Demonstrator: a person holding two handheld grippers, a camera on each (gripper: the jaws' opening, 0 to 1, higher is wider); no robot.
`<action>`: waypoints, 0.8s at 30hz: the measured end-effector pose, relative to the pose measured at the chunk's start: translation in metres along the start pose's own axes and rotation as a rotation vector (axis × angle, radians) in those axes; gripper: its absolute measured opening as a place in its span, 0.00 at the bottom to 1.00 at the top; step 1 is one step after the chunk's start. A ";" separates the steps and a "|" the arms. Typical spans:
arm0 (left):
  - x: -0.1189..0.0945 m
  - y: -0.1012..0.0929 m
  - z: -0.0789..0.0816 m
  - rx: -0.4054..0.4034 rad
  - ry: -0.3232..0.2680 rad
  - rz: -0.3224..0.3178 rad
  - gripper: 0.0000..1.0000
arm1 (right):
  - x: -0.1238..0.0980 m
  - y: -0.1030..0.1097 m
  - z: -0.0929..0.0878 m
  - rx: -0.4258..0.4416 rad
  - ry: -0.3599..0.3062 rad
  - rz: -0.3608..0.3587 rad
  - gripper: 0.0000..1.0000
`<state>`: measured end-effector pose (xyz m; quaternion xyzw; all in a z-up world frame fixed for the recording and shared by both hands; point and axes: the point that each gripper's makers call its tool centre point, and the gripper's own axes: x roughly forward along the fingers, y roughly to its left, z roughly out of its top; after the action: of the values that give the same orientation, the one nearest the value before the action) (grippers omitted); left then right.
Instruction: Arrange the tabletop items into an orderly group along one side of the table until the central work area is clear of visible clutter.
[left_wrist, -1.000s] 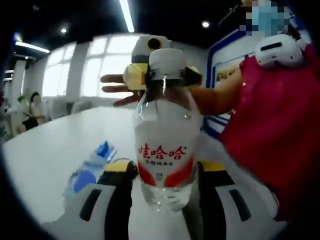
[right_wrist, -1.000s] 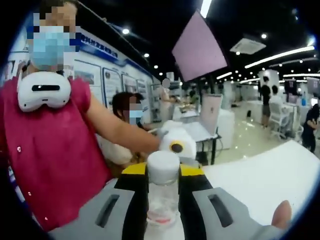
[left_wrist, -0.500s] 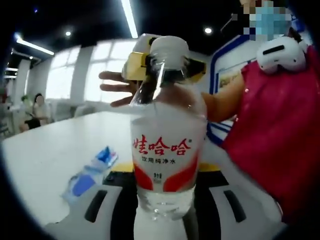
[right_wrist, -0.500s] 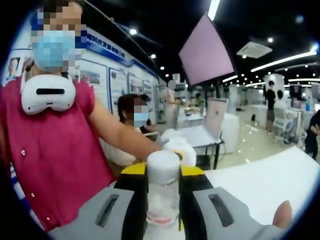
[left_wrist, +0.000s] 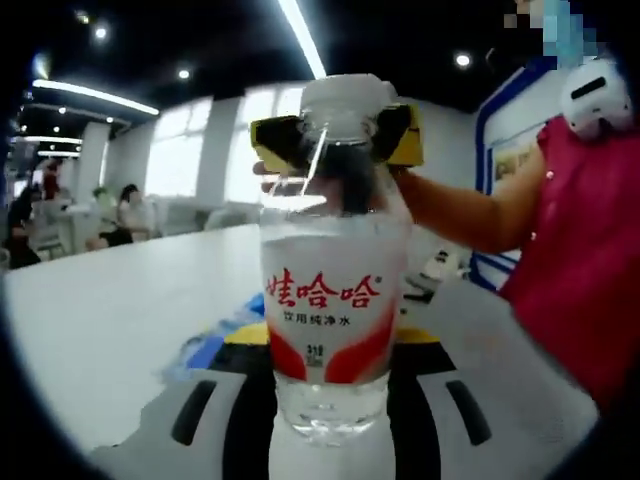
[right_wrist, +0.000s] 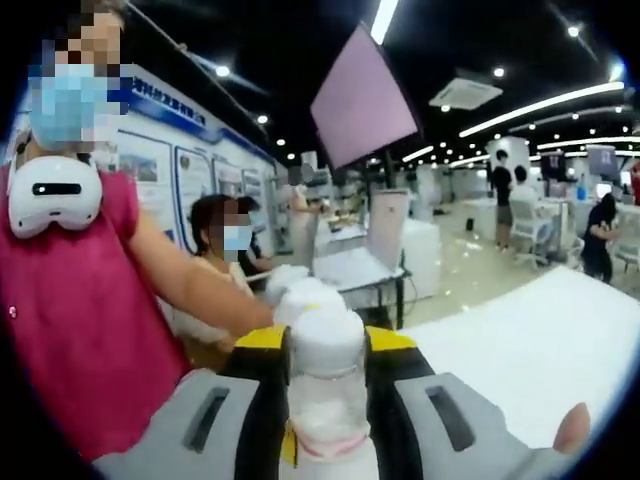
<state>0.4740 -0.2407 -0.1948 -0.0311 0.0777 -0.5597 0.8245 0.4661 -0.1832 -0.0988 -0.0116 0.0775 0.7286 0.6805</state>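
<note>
A clear water bottle (left_wrist: 335, 300) with a red and white label stands upright between the jaws of my left gripper (left_wrist: 330, 355), which is shut on its lower body. At the top, my right gripper (left_wrist: 335, 135) comes in from behind with its yellow fingertips (left_wrist: 275, 140) clamped on the white cap. In the right gripper view the cap (right_wrist: 325, 340) sits tight between the jaws of the right gripper (right_wrist: 325, 352), and the bottle's neck shows just below it.
A blue wrapper (left_wrist: 215, 335) lies on the white table (left_wrist: 110, 310) behind the bottle to the left. A person in a red shirt (right_wrist: 70, 320) stands close by. The table (right_wrist: 520, 350) stretches off to the right, with a fingertip (right_wrist: 572, 428) low at its edge.
The bottle has come closer to the left camera and fills more of that view. In the right gripper view the cap sits nearer and larger. Both holds are unchanged.
</note>
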 end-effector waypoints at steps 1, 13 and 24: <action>-0.001 0.008 0.001 -0.013 -0.018 0.040 0.38 | 0.000 -0.006 -0.002 0.009 -0.013 -0.038 0.34; -0.011 0.078 0.015 0.016 -0.098 0.459 0.38 | 0.006 -0.056 -0.043 -0.013 0.042 -0.512 0.50; -0.023 0.103 0.016 0.053 -0.071 0.676 0.39 | 0.019 -0.080 -0.034 0.022 -0.046 -0.645 0.47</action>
<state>0.5628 -0.1815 -0.1907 -0.0015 0.0403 -0.2550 0.9661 0.5413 -0.1641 -0.1421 -0.0116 0.0622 0.4746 0.8779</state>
